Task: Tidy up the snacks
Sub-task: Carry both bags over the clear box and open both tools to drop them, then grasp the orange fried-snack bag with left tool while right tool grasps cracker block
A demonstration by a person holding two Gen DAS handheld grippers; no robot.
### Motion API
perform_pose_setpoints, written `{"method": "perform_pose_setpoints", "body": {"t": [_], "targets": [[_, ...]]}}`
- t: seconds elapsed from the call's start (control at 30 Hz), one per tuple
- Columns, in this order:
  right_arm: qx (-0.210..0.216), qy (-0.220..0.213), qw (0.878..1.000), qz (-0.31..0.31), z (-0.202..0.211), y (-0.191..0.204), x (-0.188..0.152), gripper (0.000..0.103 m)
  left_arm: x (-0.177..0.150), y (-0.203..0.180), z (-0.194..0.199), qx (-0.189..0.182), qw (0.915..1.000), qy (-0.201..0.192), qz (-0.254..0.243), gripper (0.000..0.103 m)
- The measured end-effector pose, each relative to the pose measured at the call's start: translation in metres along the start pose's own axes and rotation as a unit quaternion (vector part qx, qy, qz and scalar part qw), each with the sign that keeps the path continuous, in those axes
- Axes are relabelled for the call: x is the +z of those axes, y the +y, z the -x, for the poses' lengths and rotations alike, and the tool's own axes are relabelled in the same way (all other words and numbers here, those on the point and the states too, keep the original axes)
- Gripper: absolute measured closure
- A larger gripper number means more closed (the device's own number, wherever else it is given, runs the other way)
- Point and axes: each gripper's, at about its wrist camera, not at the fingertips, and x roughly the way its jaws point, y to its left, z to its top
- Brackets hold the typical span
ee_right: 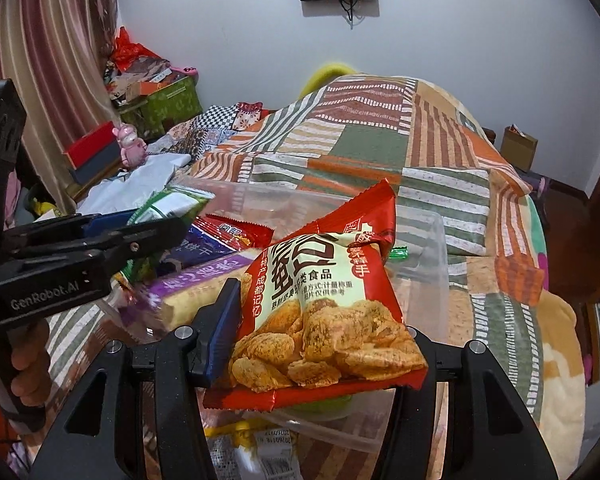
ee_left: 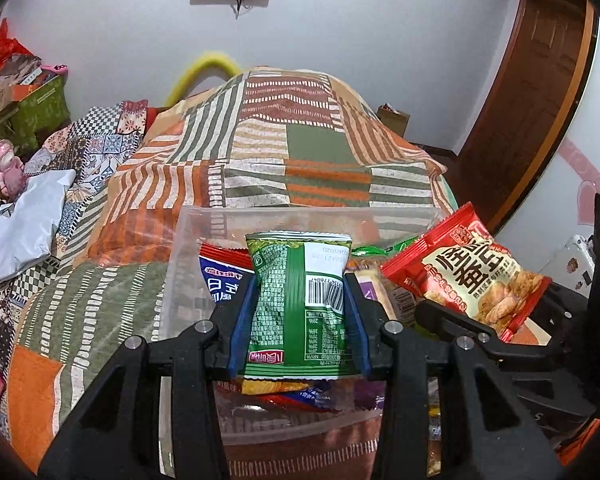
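Holding snack packets above the clear plastic bin: left gripper pinches a green foil packet, right gripper a red crisp bag; lower each inside before releasing.

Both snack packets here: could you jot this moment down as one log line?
left gripper: shut on green packet | right gripper: shut on red packet | both above clear bin | bin: holds other snacks
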Motion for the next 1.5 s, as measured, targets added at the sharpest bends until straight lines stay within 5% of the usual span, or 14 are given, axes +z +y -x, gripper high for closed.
{"method": "perform_pose_setpoints", "body": {"t": [0.13, 0.27, 0.6, 1.0, 1.3, 1.5], "targets": [[-0.007, 0.007, 1.000, 0.000, -0.001, 0.000, 0.001, 0.050, 0.001, -0.002, 0.001, 0.002, 1.0000, 0.002, 0.000, 0.061], [-0.011, 0.009, 1.000, 0.001, 0.004, 0.000, 0.002, 0.044, 0.001, -0.004, 0.014, 0.000, 1.0000, -0.010, -0.001, 0.050], [-0.017, -0.033, 0.999, 0.019, 0.049, 0.012, -0.001, 0.035, -0.013, -0.006, 0.059, 0.004, 0.9996, -0.025, -0.013, 0.045], [0.013, -0.049, 0.998, 0.031, 0.089, 0.041, -0.032, 0.033, -0.066, 0.004, 0.100, 0.027, 0.9993, -0.004, -0.024, 0.039], [0.043, -0.017, 0.999, 0.027, 0.088, 0.057, -0.073, 0.032, -0.113, 0.008, 0.108, 0.023, 0.9992, 0.028, -0.019, 0.039], [0.048, 0.004, 0.998, 0.036, 0.078, 0.062, -0.090, 0.022, -0.134, 0.007, 0.104, 0.020, 0.9986, 0.044, -0.019, 0.039]]}}
